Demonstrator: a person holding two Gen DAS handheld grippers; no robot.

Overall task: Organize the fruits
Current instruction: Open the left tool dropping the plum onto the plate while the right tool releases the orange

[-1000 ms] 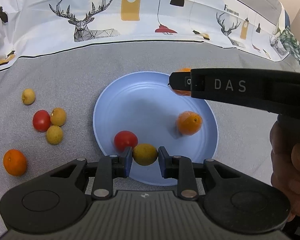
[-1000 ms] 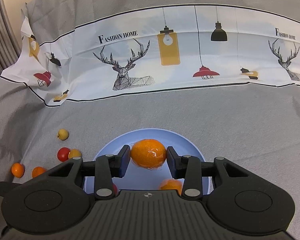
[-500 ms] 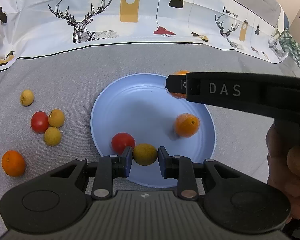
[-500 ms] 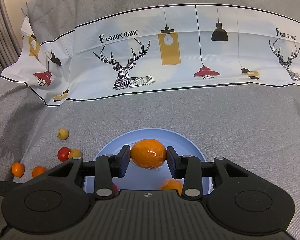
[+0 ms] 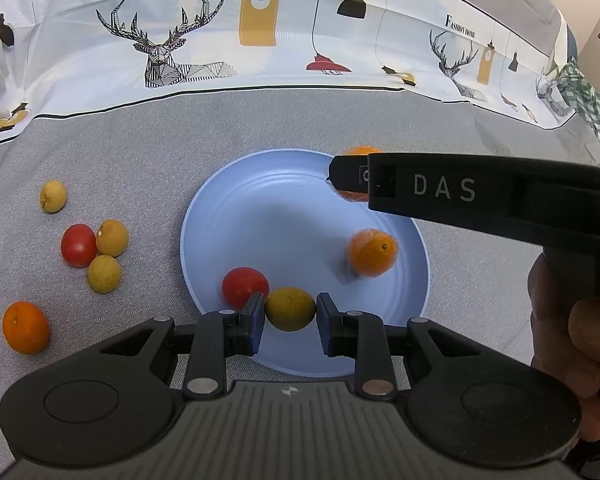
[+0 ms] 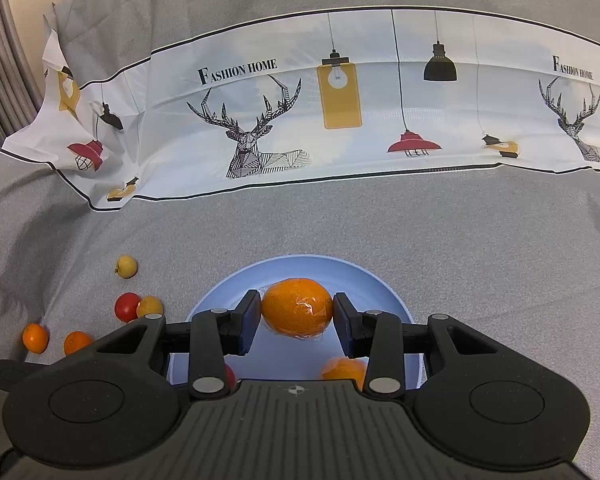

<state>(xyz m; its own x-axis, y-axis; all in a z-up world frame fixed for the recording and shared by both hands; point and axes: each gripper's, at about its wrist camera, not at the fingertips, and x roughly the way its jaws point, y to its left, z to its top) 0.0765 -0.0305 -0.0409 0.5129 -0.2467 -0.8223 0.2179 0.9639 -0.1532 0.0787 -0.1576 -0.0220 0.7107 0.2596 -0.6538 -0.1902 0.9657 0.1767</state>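
two black two-finger grippers are each holding one fruit over a round light blue plate (image 5: 236,208) that is lying on a grey cloth (image 5: 260,120). the left gripper (image 5: 290,312) is standing only narrowly open, its blue pads pressing on a small yellow-green round fruit (image 5: 290,309) at the plate's 6 o'clock edge. the right gripper (image 6: 297,314) is clamping a plastic-wrapped orange mandarin (image 6: 297,307) near the plate's 1 o'clock rim, its jaws a little wider apart. on the plate a red cherry tomato (image 5: 242,285) is touching the left pad, and a second wrapped orange (image 5: 372,252) is lying at 4 o'clock. at 9 o'clock of the plate, on the cloth, a red tomato (image 5: 78,245), three yellowish fruits (image 5: 104,273) and an orange (image 5: 25,327) are lying.
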